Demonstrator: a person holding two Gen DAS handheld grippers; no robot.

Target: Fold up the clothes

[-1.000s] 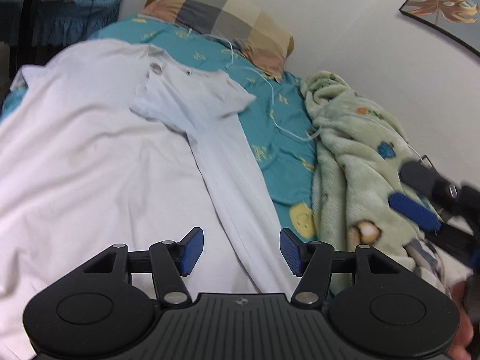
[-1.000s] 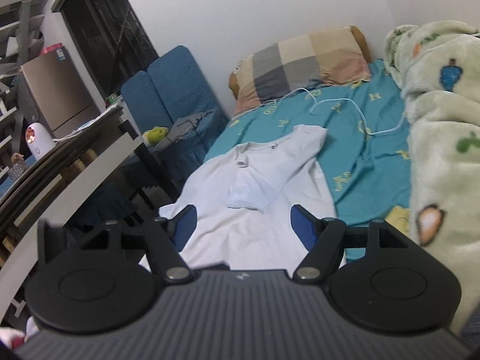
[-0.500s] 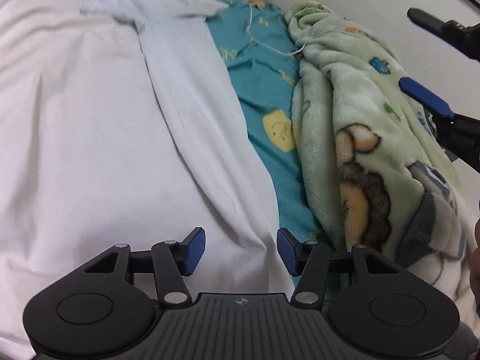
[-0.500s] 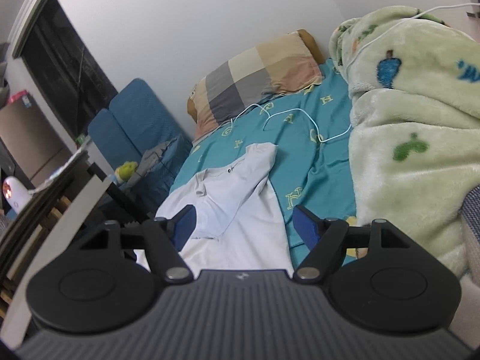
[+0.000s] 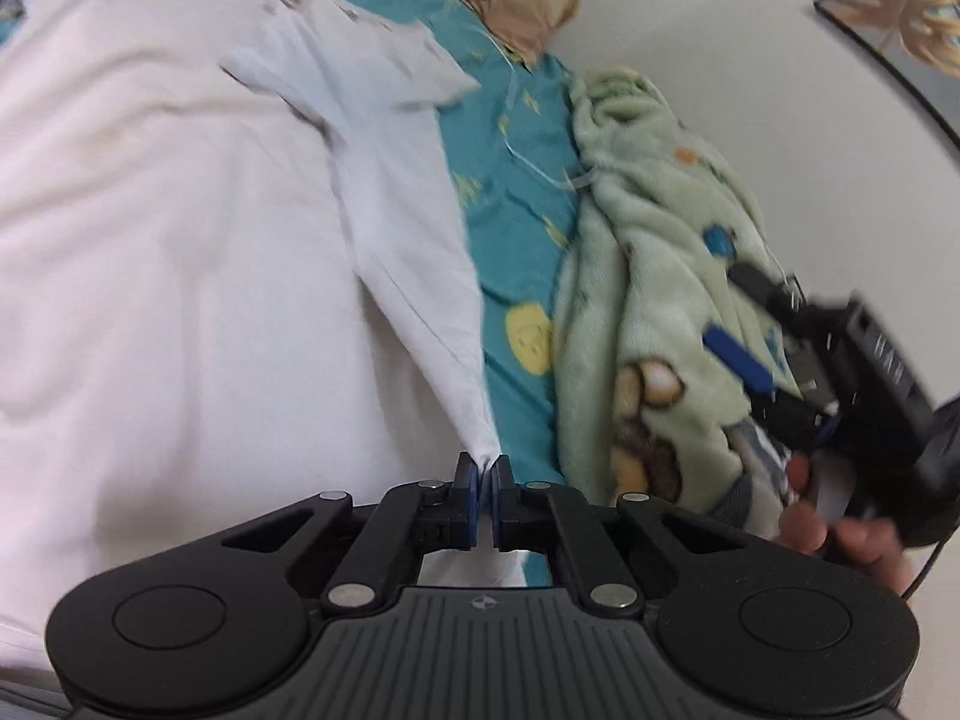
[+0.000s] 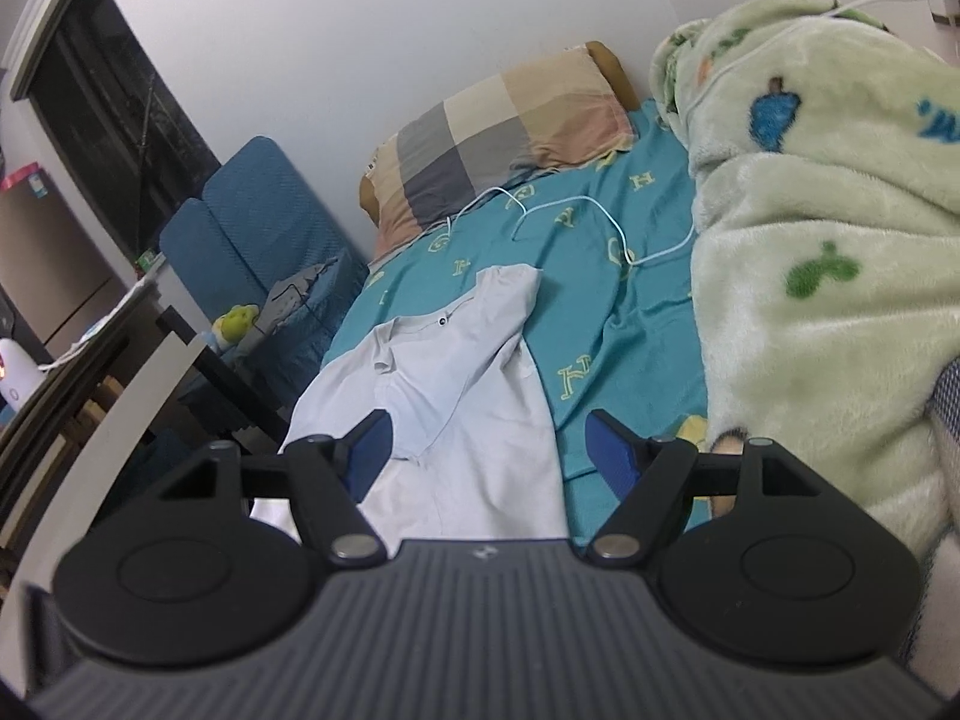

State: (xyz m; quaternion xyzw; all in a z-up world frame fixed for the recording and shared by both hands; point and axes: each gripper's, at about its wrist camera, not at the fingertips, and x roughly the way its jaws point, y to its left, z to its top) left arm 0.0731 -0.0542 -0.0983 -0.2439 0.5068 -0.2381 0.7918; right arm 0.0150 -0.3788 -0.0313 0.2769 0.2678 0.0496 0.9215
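White cotton shirt (image 5: 180, 252) lies spread across a teal bedsheet (image 5: 522, 264), pinched at one corner.

Our left gripper (image 5: 485, 476) has just been closing, and its blue pads now clamp the shirt's near hem corner at six o'clock in the left wrist view; the folded side strip runs up toward twelve. Our right gripper (image 6: 487, 449) hovers with jaws spread wide and nothing between them, the shirt ahead at twelve o'clock and a green fleece blanket (image 6: 828, 276) at three. We judge the pinch shallow: a quick pull could slip the corner free, or drag the whole shirt and undo the sleeve (image 6: 462, 372) already folded inward. A white cable (image 6: 600, 222) beyond the collar could snag.
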